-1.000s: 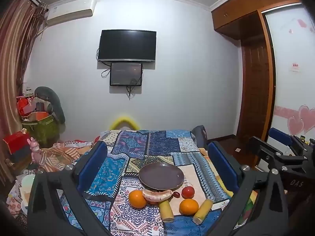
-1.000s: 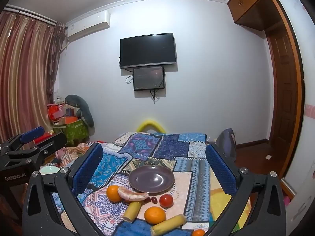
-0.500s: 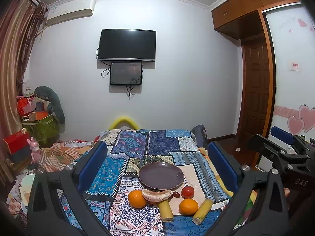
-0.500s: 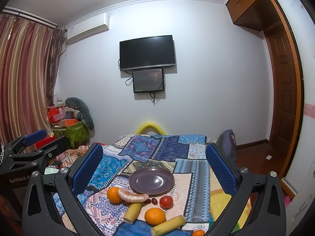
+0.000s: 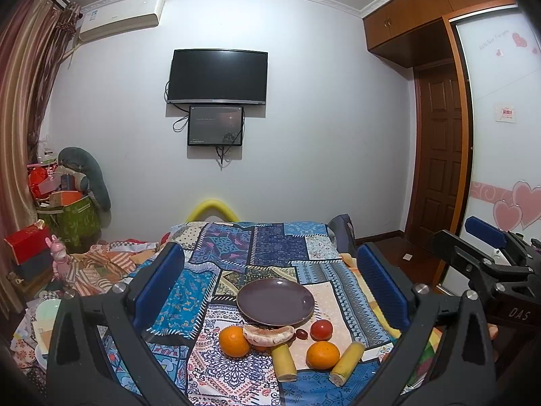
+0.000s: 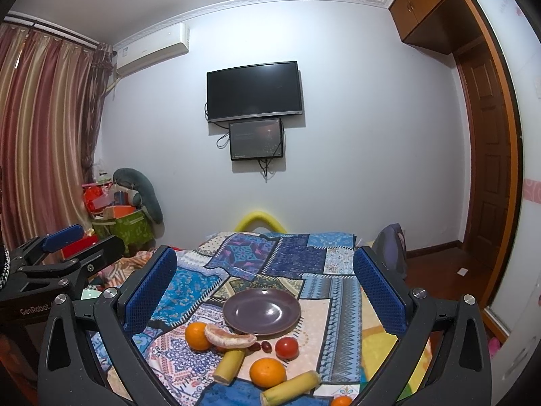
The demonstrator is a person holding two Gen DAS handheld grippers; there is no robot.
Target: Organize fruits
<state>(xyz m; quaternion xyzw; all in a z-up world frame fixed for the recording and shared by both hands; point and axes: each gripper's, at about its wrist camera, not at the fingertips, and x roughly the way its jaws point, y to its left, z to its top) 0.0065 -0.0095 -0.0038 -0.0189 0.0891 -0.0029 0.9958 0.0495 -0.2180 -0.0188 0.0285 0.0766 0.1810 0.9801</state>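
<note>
Both tools, left tool (image 5: 267, 280) and right tool (image 6: 263, 280), hang wide apart, holding nothing. Fruits lie on the bed (image 5: 263, 247) beside the bare plate (image 5: 275, 301). Reach slowly for one orange (image 5: 234, 341), squeezing gently.

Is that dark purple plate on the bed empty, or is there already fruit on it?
Empty. The plate shows only its bare surface; the oranges, tomato and other fruit lie on the patchwork cover in front of it.

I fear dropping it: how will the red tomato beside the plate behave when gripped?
The tomato looks round and smooth, so it may roll on the soft patterned blanket if nudged. Its glossy skin suggests it could slip or bruise under hard squeezing.
</note>
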